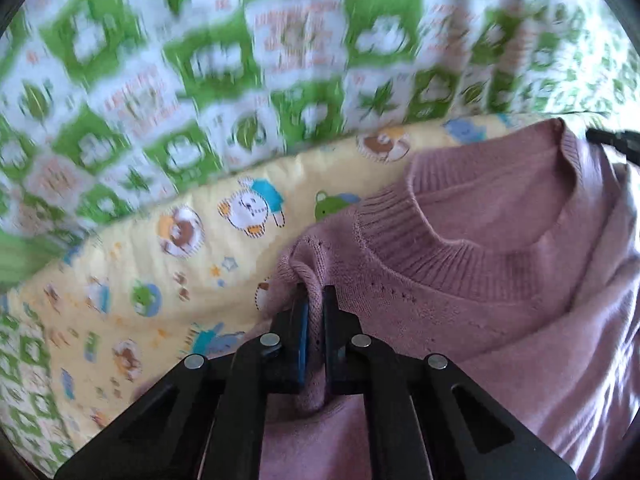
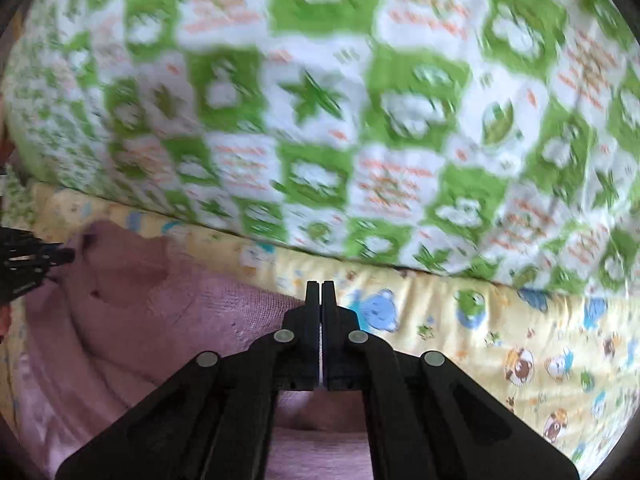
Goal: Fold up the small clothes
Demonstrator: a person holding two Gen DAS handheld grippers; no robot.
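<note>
A small pink knit sweater (image 1: 500, 264) with a ribbed neck hangs lifted over a yellow cartoon-print mat (image 1: 160, 272). My left gripper (image 1: 316, 294) is shut on the sweater's left shoulder, with fabric pinched between the fingers. In the right wrist view the sweater (image 2: 160, 312) spreads to the left and under my right gripper (image 2: 321, 290), whose jaws are closed; pink fabric shows beneath them, but the pinch itself is hidden. The left gripper (image 2: 52, 258) shows at the far left edge of that view, at the sweater's other shoulder.
A green and white patterned quilt (image 1: 240, 60) rises behind the yellow mat, also in the right wrist view (image 2: 360, 120). The yellow mat (image 2: 520, 340) stretches to the right. Both views are motion-blurred.
</note>
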